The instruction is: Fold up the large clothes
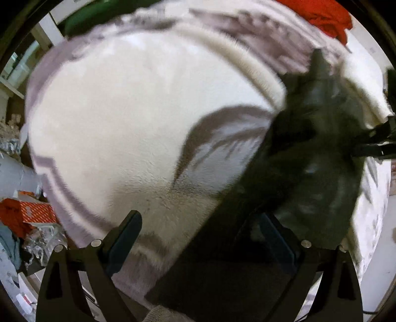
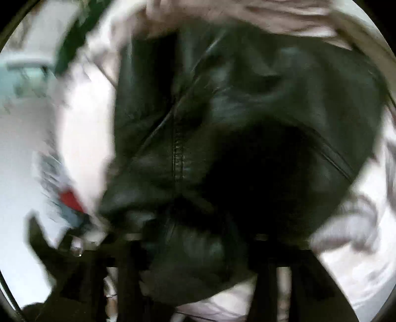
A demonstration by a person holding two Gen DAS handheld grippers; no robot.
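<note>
Black leather jacket lies bunched on a white-and-mauve fleece blanket, zipper seam showing. Left gripper: fingers spread wide, a jacket flap draped between them. Right gripper blurred and buried under leather, jaw state can't tell. Red garment at blanket's far edge.

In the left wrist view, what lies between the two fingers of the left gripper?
A fold of the black leather jacket crosses the gap of the left gripper, over the white blanket.
</note>
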